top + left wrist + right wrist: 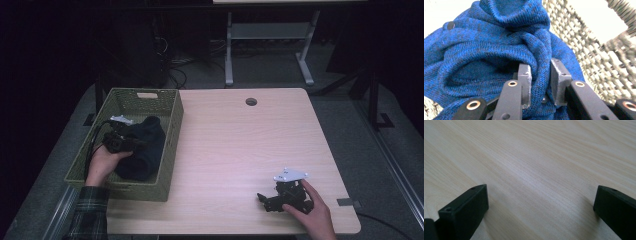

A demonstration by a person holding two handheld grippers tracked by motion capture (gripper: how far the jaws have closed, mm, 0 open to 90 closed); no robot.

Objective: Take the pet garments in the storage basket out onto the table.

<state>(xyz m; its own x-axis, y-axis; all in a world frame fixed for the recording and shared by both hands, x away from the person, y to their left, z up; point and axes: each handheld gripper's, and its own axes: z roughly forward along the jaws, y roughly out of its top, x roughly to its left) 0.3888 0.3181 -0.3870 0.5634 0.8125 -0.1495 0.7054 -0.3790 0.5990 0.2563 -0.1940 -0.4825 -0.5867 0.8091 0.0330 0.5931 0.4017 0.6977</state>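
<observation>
Fingers (525, 82) of the left gripper (540, 85) pinch a fold of the blue sweater (486, 55) – bunched inside the green basket (172, 145), so it must come up over the rim; the right gripper (272, 199) – jaws apart, empty – rests on the table (240, 145), well apart.

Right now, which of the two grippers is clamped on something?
The left gripper, inside the green woven basket, is pinching a fold of the blue knitted sweater. The right gripper rests open over the bare wooden table.

The left gripper (131, 141), at nine o'clock, had its jaws pinched together on a fold. The right gripper (267, 200), at five o'clock, sat with jaws wide.
</observation>
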